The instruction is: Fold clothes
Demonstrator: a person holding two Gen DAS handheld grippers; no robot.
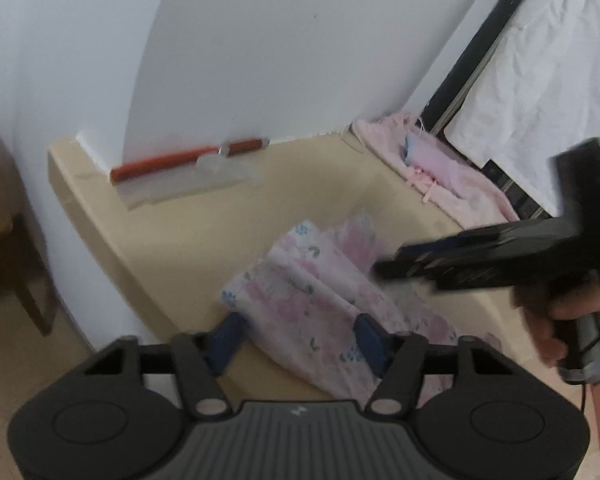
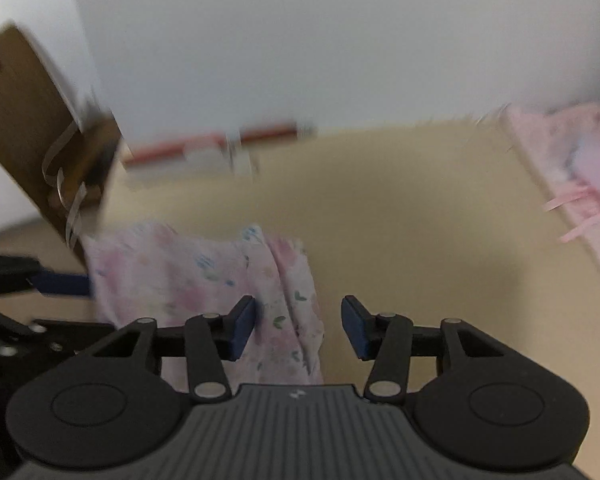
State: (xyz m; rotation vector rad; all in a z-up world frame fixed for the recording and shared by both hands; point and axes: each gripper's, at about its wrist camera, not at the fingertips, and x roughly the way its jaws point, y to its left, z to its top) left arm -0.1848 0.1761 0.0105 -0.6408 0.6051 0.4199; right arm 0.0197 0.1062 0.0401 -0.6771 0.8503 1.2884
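Lying partly folded near the front edge of the beige table (image 1: 172, 224): floral pink garment (image 1: 308, 304), layers stacked, pleats showing. Left gripper (image 1: 300, 340) straddling it, released, pads wide apart. Right gripper (image 2: 298, 328) also spread wide, gripping nothing, over the cloth's edge. Judging: pinching both layers at matching corners, keeping edges aligned. Pink pile (image 1: 440, 176) sitting at the far right.

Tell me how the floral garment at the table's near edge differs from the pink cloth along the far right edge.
The floral garment is white with pink and blue prints; the pink cloth is plain pale pink. The floral garment is folded into a neat stack between the open fingers of the left hand-held gripper; the pink cloth lies bunched, untouched, with loose ribbons trailing. Both rest on the beige table.
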